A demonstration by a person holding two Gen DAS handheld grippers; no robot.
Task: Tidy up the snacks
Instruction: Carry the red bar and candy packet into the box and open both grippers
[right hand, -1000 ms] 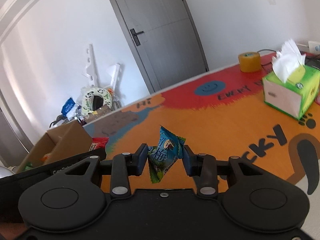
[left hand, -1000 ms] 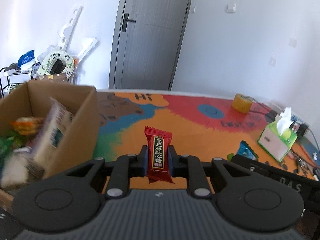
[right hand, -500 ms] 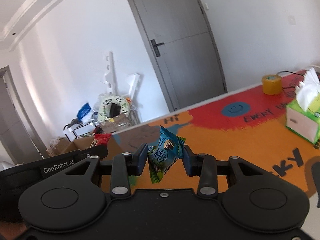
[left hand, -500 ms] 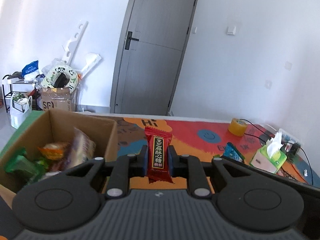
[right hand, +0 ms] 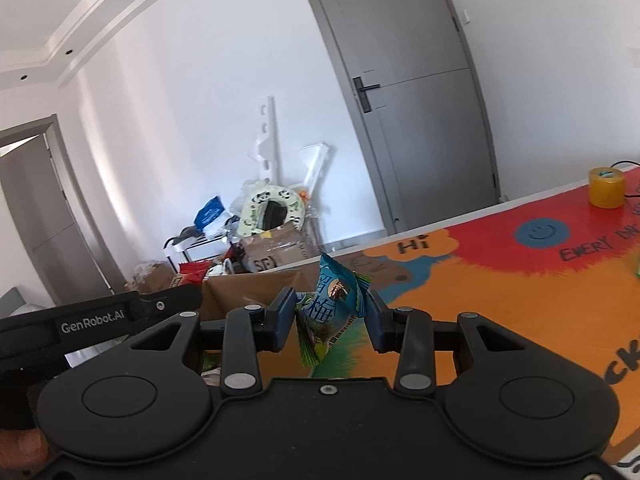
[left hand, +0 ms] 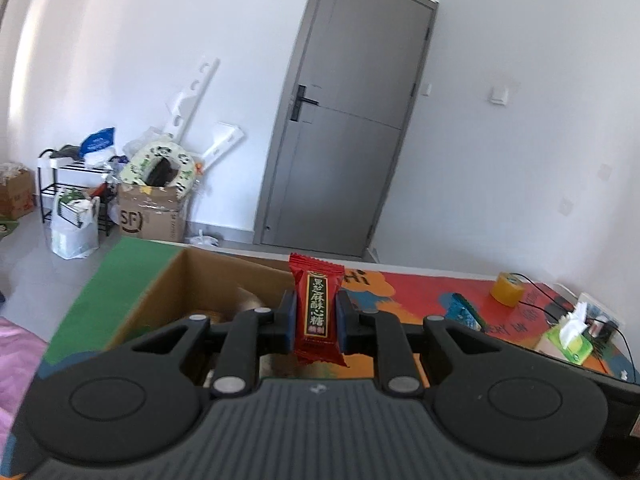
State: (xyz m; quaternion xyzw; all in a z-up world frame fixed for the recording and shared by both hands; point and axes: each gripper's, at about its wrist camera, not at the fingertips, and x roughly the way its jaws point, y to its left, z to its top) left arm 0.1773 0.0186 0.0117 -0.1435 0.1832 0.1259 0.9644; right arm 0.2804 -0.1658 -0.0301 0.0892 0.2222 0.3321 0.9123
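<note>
My left gripper is shut on a red candy packet held upright, in the air above the near side of an open cardboard box that holds several snacks. My right gripper is shut on a blue-green snack packet, which hangs tilted between its pads. In the right wrist view the same cardboard box lies ahead to the left, and the left gripper's black body crosses the left side. In the left wrist view the blue-green packet shows to the right.
The box sits on a colourful mat covering the table. A yellow tape roll and a green tissue box stand on the far right, with cables near them. Beyond the table are a grey door and floor clutter.
Both grippers have risen and pulled back with their packets still held. The views now look more level, showing more wall and door, and the box sits lower and farther in each.
</note>
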